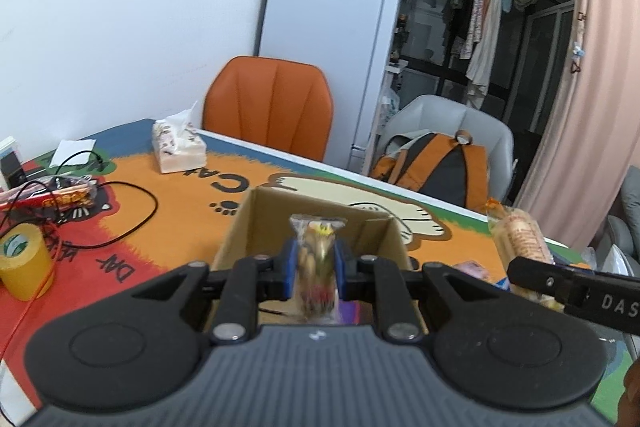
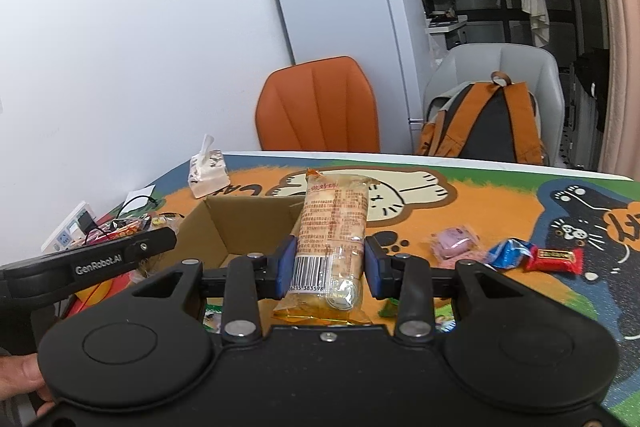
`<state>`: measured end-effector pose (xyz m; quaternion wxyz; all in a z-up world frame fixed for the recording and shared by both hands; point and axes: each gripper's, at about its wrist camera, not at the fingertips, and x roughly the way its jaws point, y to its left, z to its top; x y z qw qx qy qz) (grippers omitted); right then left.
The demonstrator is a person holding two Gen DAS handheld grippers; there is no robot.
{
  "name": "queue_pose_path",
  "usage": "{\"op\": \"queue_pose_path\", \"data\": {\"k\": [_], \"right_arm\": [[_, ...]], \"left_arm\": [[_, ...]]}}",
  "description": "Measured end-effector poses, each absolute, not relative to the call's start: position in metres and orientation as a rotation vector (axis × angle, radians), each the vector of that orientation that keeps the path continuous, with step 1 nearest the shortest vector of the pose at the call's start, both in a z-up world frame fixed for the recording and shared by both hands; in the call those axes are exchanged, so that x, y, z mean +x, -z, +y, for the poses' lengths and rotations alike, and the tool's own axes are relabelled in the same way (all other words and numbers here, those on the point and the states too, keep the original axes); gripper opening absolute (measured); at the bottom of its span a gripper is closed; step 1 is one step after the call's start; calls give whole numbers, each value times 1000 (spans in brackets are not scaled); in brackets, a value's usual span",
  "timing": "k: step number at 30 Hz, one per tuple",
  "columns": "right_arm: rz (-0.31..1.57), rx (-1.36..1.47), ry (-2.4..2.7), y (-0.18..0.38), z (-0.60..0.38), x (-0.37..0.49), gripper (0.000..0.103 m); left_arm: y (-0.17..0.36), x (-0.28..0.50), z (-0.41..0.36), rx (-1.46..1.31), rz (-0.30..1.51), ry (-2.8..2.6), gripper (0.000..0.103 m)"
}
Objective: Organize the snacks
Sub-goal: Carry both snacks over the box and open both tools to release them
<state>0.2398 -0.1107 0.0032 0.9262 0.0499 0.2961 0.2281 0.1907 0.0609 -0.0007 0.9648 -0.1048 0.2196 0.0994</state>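
My left gripper (image 1: 316,253) is shut on a small clear snack packet (image 1: 318,247), blurred, held over the near side of the open cardboard box (image 1: 256,223). In the right wrist view my right gripper (image 2: 330,261) is shut on a long clear pack of biscuits (image 2: 336,215) with a barcode, upright, just right of the box (image 2: 216,227). The same biscuit pack (image 1: 520,233) shows at the right of the left wrist view. The left gripper's finger (image 2: 148,247) reaches in from the left. A pink packet (image 2: 456,241), a blue candy (image 2: 508,251) and a red candy (image 2: 554,259) lie loose on the table mat (image 2: 500,211).
A tissue pack (image 1: 178,147), a yellow tape roll (image 1: 24,259), a black cable (image 1: 132,223) and red snack bags (image 1: 60,197) lie left of the box. An orange chair (image 1: 268,107) and a grey chair with a backpack (image 1: 440,163) stand behind the table, beside a white fridge (image 1: 328,47).
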Motion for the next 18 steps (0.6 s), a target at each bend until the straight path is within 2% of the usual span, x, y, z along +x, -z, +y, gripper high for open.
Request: {"op": "queue_pose_path", "data": {"k": [6,12,18], "right_arm": [[609,93,-502,-5,-92,243,37],[614,84,-545,-6,-71,245,37],[611,81,-587,-8,-54,247,37]], "left_arm": [[5,188,75,-235,462,-217,22],[5,178,81,-249,466,-224,30],[2,169,80,-257,456,-218,47]]}}
